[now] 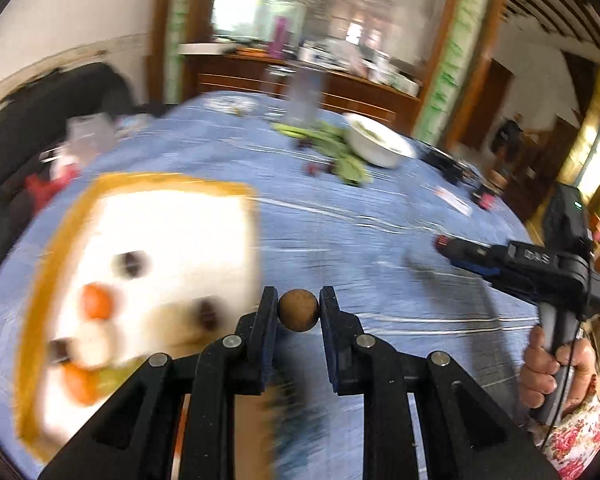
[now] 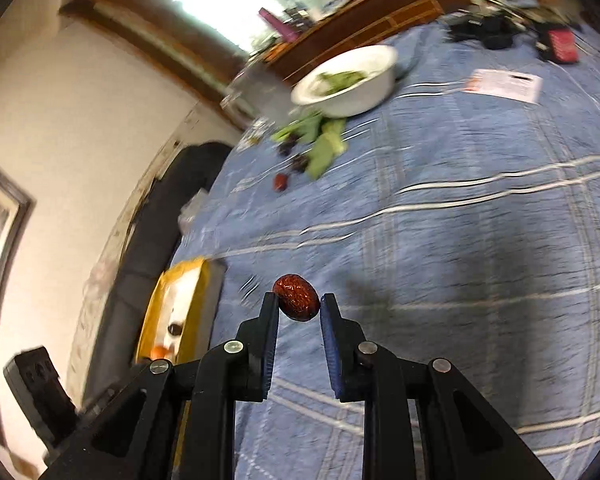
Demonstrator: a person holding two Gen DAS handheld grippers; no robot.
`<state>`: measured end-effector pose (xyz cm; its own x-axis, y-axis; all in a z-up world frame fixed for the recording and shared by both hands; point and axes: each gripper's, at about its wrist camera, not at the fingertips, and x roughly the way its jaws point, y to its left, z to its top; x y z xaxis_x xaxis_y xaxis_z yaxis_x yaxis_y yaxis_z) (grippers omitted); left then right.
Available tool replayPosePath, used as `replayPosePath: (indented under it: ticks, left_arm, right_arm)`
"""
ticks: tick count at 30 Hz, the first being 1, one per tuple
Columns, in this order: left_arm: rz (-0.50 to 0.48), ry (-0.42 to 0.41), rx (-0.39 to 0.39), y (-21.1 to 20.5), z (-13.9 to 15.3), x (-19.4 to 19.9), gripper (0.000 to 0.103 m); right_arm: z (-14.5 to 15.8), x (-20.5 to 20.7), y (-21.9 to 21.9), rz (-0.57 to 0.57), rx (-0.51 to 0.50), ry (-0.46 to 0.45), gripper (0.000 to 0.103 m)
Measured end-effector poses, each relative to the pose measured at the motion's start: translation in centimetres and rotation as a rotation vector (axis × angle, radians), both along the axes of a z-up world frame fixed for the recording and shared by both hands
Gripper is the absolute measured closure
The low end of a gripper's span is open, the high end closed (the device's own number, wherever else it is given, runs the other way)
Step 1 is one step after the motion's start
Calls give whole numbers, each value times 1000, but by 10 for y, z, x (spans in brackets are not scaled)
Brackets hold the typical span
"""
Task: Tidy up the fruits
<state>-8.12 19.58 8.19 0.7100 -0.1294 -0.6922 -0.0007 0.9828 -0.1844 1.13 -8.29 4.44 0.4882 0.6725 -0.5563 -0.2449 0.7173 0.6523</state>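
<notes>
My left gripper [image 1: 299, 307] is shut on a round brown longan [image 1: 298, 310], held above the blue cloth just right of a white tray with an orange rim [image 1: 228, 190]. The tray is blurred and holds orange, white and dark fruits [image 1: 97, 301]. My right gripper [image 2: 299, 305] is shut on a wrinkled red date [image 2: 296, 298] above the cloth; it also shows in the left wrist view [image 1: 444, 245]. The tray [image 2: 204, 280] lies to the left in the right wrist view. Loose dark fruits and a red date [image 2: 281, 182] lie by green leaves [image 2: 324, 148].
A white bowl [image 1: 374, 146] [image 2: 348, 96] with greens stands at the far side of the blue checked tablecloth [image 2: 480, 260]. A clear bottle [image 1: 304, 96], paper card [image 2: 504, 86] and dark gadgets [image 2: 488, 32] lie near the table's far edge. A dark sofa [image 1: 48, 120] is left.
</notes>
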Motion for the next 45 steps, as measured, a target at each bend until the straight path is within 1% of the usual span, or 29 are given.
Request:
replayPosePath:
  ticks: [2,4,8,9,13,17,18,19,20,22,23,24,25,27,28,29,30,35,36,37,38,40,42,45]
  left_arm:
    - [57,5,11,26,0,-12,83]
    - [102,15,6,49,-4,-20,83]
    - [160,53,-19,76,-19,-28,83]
    - [167,66,-20,79,-23,-29,83]
    - [186,95,-15,85,-37,-36,82]
    - [198,109,-48,96,-47,-42,82]
    - [198,108,-53,96,-47,-44,81]
    - [197,108,-57,97,-47,-45,76]
    - [193,104,-65,97,-46,-46,73]
    - [184,87,-80,98,-43,-50,57]
    - [180,80,-74,96,-41,-52,52]
    - [175,75,-63,94,-39,-53,43]
    - [172,66,-46,91,-37,-54,36]
    - [173,36,3,84,-31,-57,31]
    - [175,25,20,81,-29,-58,26]
    - [177,12,39,78,-26,-59,24]
    - [180,-2,56,75,-23,-60,21]
    - [211,-77,151,58,-10,-67,16]
    - [218,-95,167,55,-7,-70,15]
    - [224,-109,180,52,-5,-71,12]
    - [229,-121,190,50,-2,-72,12]
    - [236,-147,206,45,3,-76,10]
    - [241,-156,213,41,7,-78,8]
    - [244,-165,225,36,11,-82,8]
  right_arm:
    - [5,-9,23,44,-28,-15,80]
    - [11,-21,57,104,-49,-33,80]
    - [13,-34,116,196,-72,-32,79]
    - [13,-36,135,220,-88,-32,79]
    - [13,-43,184,273,-152,-47,79]
    - [14,-40,226,275,-272,-106,79]
    - [14,-39,234,276,-295,-119,79]
    - [13,-37,243,278,-316,-124,79]
    - [12,-37,244,279,-321,-122,79]
    - [12,-34,248,279,-309,-112,79]
    - [14,-35,246,279,-304,-111,79]
    - [17,-36,245,276,-301,-117,79]
    - [20,-39,241,268,-300,-129,76]
    - [28,-46,233,247,-300,-146,68]
    - [32,-51,223,218,-311,-158,60]
    - [34,-54,217,198,-316,-170,52]
    - [37,-60,208,173,-322,-186,50]
    - [43,-86,177,77,-388,-232,49]
    - [42,-90,172,61,-399,-236,49]
    - [40,-96,166,44,-410,-237,46]
    - [40,-98,161,35,-413,-237,42]
    - [36,-107,155,14,-419,-240,41]
    - [32,-116,153,0,-443,-246,40]
    - [25,-127,152,-22,-486,-256,36]
